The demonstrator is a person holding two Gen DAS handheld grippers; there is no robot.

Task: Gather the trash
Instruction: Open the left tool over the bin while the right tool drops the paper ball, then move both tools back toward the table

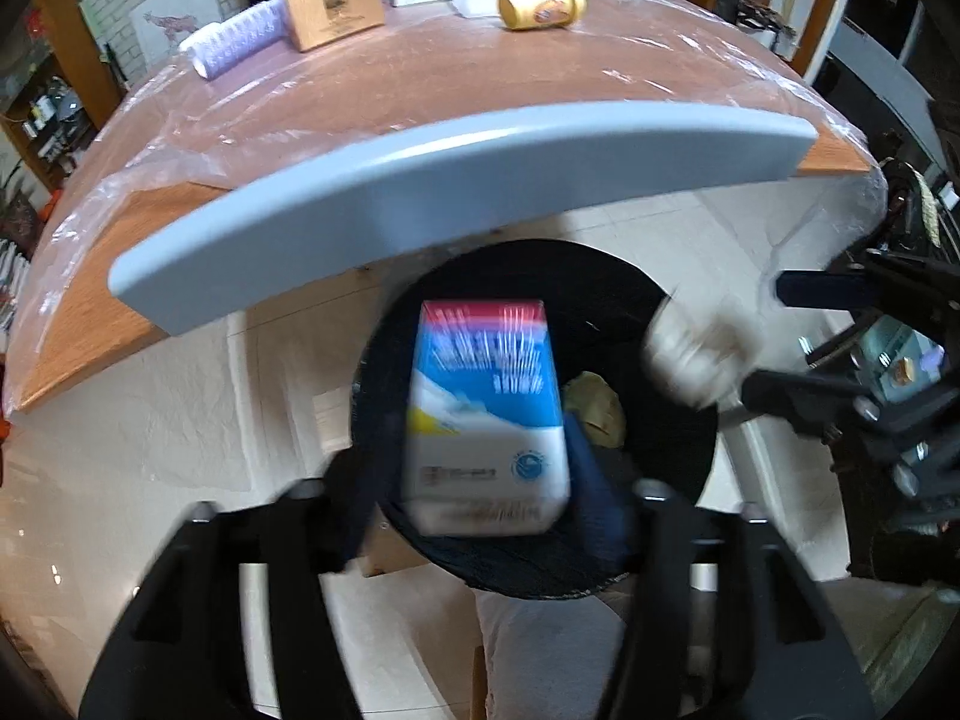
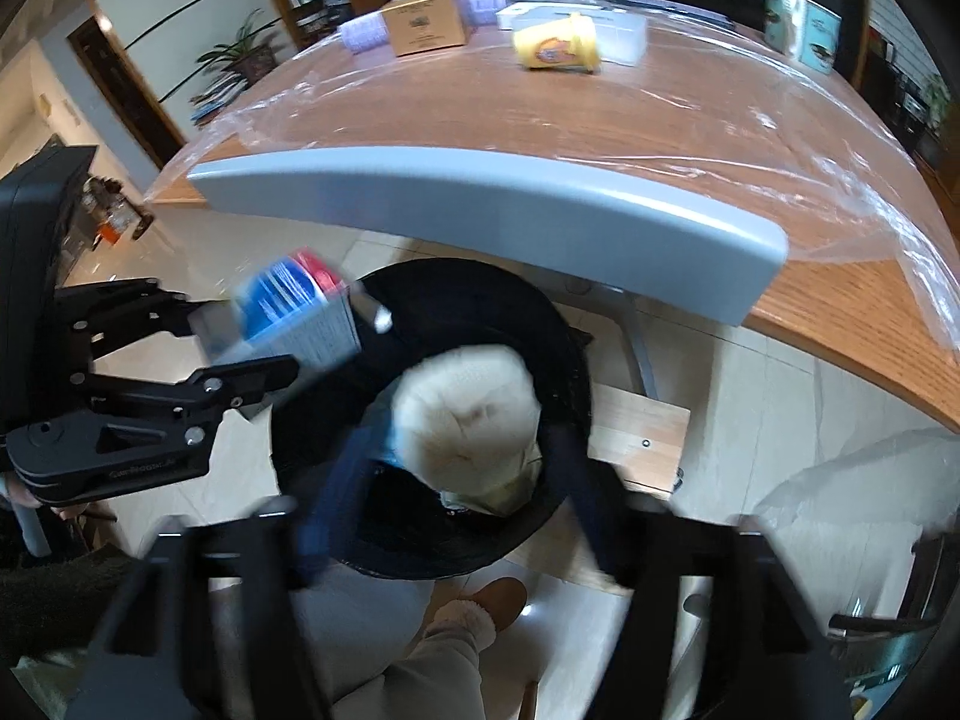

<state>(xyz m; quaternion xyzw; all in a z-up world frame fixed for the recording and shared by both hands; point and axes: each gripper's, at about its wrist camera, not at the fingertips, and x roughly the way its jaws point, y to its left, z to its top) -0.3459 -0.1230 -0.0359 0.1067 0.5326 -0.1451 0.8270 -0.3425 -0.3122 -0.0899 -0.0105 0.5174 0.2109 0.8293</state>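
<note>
My left gripper (image 1: pixel 486 480) is shut on a blue, white and red carton (image 1: pixel 486 414) and holds it over the black trash bin (image 1: pixel 660 420) that stands on the floor below the table edge. My right gripper (image 2: pixel 462 480) is shut on a crumpled white paper cup (image 2: pixel 465 420) over the same bin (image 2: pixel 552 330). The right gripper with its cup (image 1: pixel 690 354) shows at the right of the left wrist view. The left gripper's carton (image 2: pixel 294 312) shows at the left of the right wrist view. A yellowish scrap (image 1: pixel 594 408) lies inside the bin.
The wooden table (image 1: pixel 420 96) with a grey front edge (image 1: pixel 456 174) is covered in clear plastic. On it lie a yellow cup (image 1: pixel 540 3) on its side, a brown box (image 1: pixel 333 3), a purple roll (image 1: pixel 234 42) and a white box (image 2: pixel 618 36). A slippered foot (image 2: pixel 480 606) is below the bin.
</note>
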